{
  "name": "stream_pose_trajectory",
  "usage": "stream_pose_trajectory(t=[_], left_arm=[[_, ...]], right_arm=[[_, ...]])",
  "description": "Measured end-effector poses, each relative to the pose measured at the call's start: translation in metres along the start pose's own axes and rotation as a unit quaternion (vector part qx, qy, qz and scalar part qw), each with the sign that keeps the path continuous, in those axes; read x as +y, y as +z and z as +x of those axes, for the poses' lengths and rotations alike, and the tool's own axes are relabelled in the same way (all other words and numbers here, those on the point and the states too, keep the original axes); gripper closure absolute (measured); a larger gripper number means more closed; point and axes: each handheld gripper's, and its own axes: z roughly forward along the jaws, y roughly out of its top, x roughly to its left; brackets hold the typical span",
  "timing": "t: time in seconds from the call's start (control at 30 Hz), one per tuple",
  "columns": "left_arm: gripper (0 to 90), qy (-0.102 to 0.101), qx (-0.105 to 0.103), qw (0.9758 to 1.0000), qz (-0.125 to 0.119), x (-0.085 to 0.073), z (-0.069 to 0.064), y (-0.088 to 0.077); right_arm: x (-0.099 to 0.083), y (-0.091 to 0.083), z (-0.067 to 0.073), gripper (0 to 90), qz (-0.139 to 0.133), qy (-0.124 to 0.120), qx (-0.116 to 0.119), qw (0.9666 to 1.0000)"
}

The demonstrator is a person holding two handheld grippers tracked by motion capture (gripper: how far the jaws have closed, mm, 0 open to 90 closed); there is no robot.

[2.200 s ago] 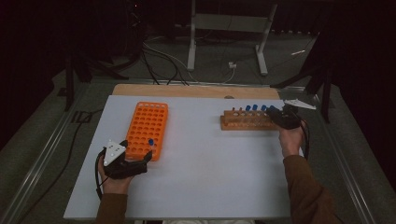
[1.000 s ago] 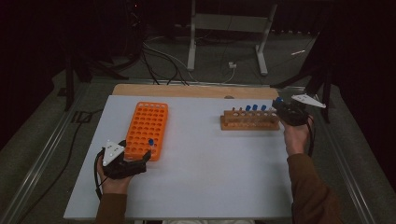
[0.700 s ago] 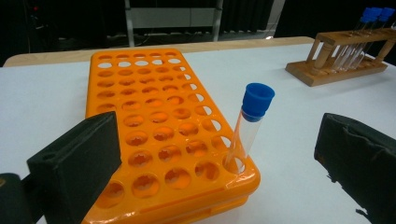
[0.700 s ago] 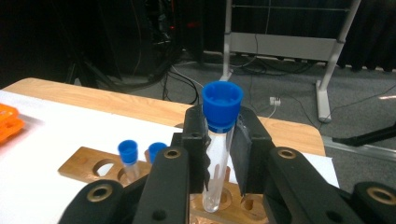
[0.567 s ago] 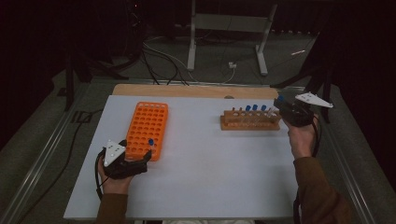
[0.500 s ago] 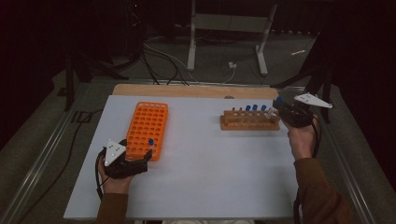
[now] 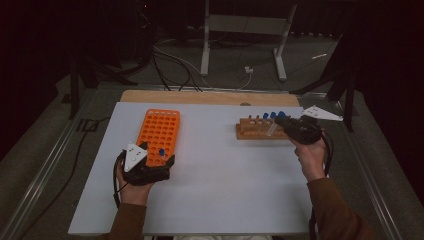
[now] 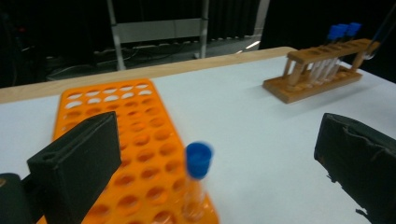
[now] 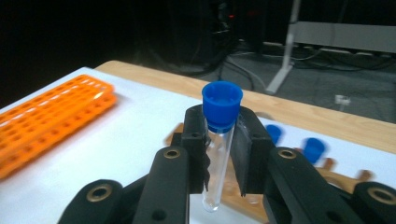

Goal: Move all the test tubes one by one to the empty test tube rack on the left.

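The right gripper (image 9: 219, 154) pinches a clear, round-bottomed test tube (image 9: 217, 165) with a ribbed blue cap between its matte black block jaws, just under the cap. In the high view this tube (image 7: 272, 130) hangs tilted over the near edge of the wooden rack (image 7: 257, 131), a low bar of pale brown wood drilled with a row of holes, where other blue-capped tubes (image 7: 273, 115) stand upright.

The left gripper (image 8: 210, 154) has its jaws spread wide, their foam-like pads well apart, at the near end of the orange rack (image 8: 126, 135). This is a flat, glossy plastic grid of round holes. One more capped tube (image 8: 196, 182) stands upright in a hole at its near right corner, between the open jaws and touching neither.

Both racks rest on the smooth white surface (image 7: 210, 165), the orange one at the left, the wooden one at the right.
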Motion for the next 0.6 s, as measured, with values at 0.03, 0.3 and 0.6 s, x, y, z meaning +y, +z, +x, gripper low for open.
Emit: stream_pose_trajectory(t=[0.03, 0.3, 0.6], left_arm=[[1.7, 0.002, -0.004, 1.0000, 0.001, 0.001, -0.002, 0.002], [1.8, 0.026, -0.021, 0.9993, 0.018, 0.012, -0.021, 0.019], [2.0, 0.043, -0.045, 0.9979, 0.017, 0.024, -0.044, 0.035]], right_arm=[[0.000, 0.001, 0.003, 76.6, 0.002, -0.003, 0.004, 1.0000], [-0.006, 0.011, 0.035, 76.6, 0.023, -0.018, 0.045, 0.9986], [-0.014, 0.024, 0.070, 76.6, 0.045, -0.031, 0.090, 0.9945]])
